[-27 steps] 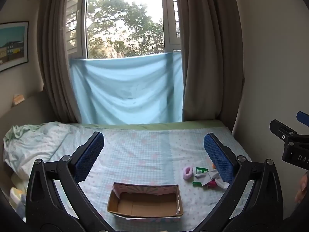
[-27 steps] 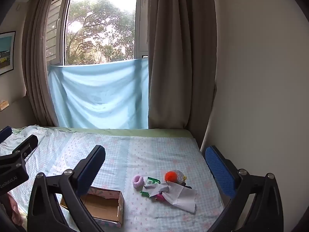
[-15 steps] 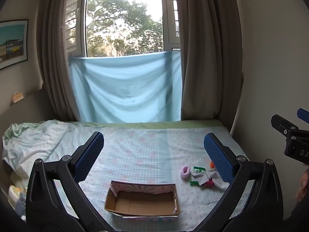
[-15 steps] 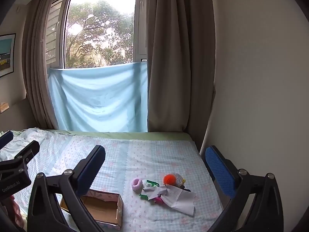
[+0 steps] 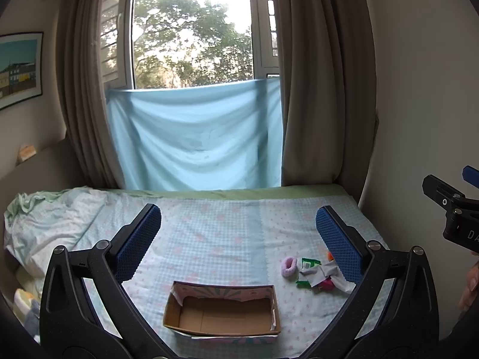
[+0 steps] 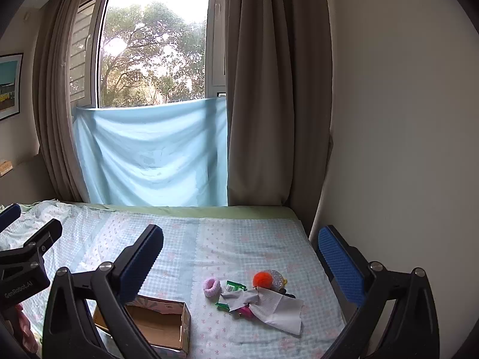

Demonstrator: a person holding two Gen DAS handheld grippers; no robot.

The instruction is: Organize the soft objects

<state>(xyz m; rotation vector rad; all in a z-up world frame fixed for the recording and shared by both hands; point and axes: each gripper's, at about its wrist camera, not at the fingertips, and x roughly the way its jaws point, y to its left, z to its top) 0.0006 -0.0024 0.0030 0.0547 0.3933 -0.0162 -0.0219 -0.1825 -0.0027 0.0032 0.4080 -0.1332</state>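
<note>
An open cardboard box (image 5: 221,314) (image 6: 163,326) lies empty on the bed. To its right is a small heap of soft things: a pink scrunchie (image 5: 288,266) (image 6: 212,287), a green packet (image 6: 235,286), an orange pompom (image 6: 263,278), a magenta piece (image 6: 246,311) and a white cloth (image 6: 280,309). My left gripper (image 5: 238,240) hangs open above the bed, behind the box. My right gripper (image 6: 241,257) is open too, above and beyond the heap. Neither holds anything.
The bed (image 5: 209,233) has a light checked sheet, with a crumpled blanket (image 5: 48,221) at the left. A wall (image 6: 404,149) runs along the right edge. Behind are brown curtains (image 6: 269,89) and a blue cloth (image 5: 194,137) across the window.
Both views have shifted slightly: the box and the heap sit a little further left in frame. Both grippers stay open and nothing has been touched.
</note>
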